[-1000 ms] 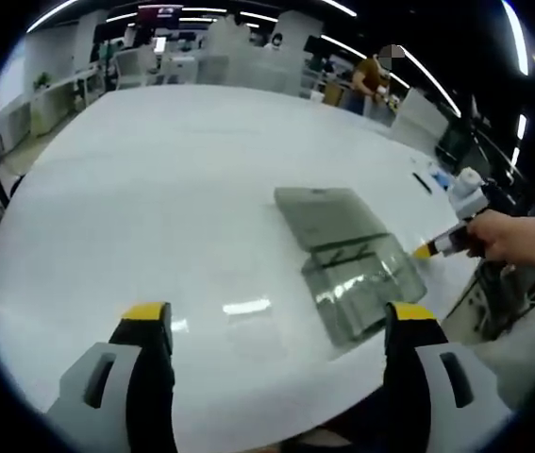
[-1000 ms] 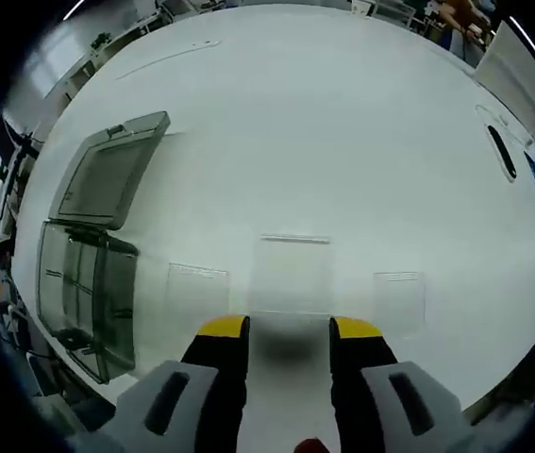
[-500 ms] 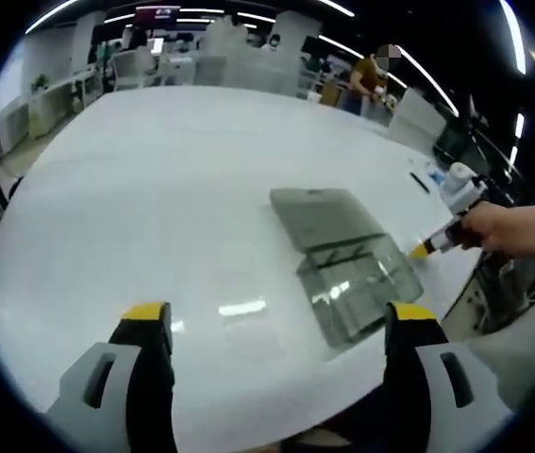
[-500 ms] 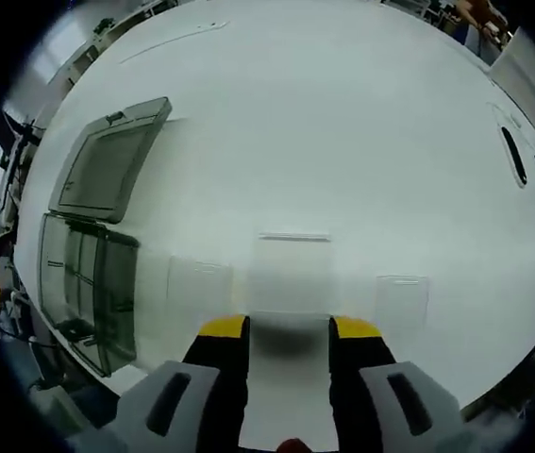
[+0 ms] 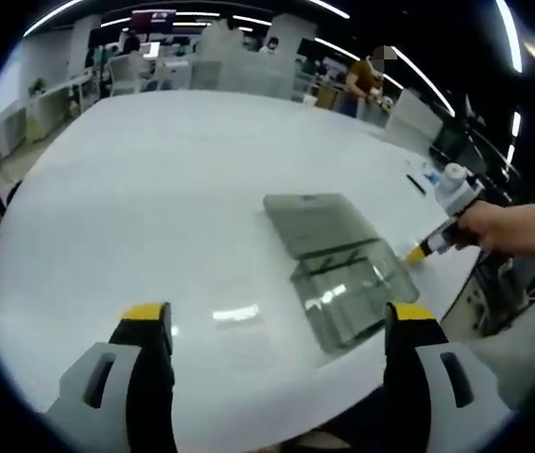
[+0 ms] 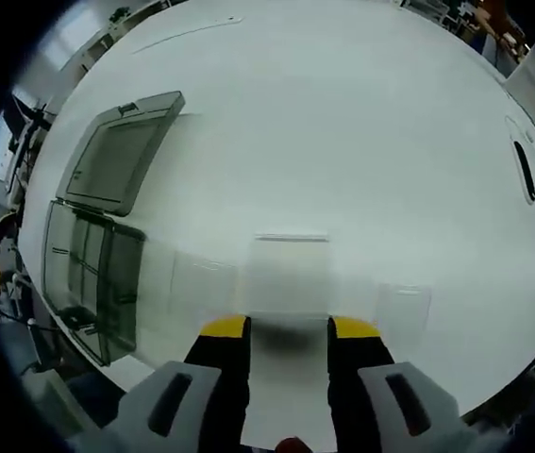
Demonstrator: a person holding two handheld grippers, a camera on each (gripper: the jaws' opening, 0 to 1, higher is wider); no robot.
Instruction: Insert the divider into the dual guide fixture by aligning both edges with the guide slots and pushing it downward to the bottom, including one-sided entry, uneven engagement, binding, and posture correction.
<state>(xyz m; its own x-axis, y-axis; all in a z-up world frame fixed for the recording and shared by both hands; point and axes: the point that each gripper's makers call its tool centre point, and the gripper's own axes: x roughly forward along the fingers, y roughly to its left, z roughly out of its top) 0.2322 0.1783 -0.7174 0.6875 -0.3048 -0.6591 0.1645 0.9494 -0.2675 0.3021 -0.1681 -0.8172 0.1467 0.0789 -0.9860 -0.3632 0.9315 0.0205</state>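
Observation:
A smoky translucent box, the guide fixture [image 5: 350, 291], lies on the white table [image 5: 154, 189] with its lid [image 5: 316, 221] folded open behind it. My left gripper [image 5: 272, 321] hovers over the table's near edge, open wide with nothing between its jaws. In the right gripper view the fixture [image 6: 92, 278] and its lid [image 6: 121, 160] sit at the left. My right gripper [image 6: 289, 328] is shut on a clear rectangular divider [image 6: 291, 274] that stands up between its jaws. From the left gripper view, a hand [image 5: 517, 226] holds that right gripper [image 5: 420, 252] just right of the fixture.
Two more clear panels [image 6: 196, 288] [image 6: 404, 307] lie flat on the table [image 6: 361, 123] either side of the held divider. A dark pen [image 6: 524, 170] lies at the table's far right. A person [image 5: 361, 80] and desks are far behind.
The right gripper has drifted a little with the divider still held, so the fixture sits slightly further right in its view. In the left gripper view the fixture has shifted slightly left.

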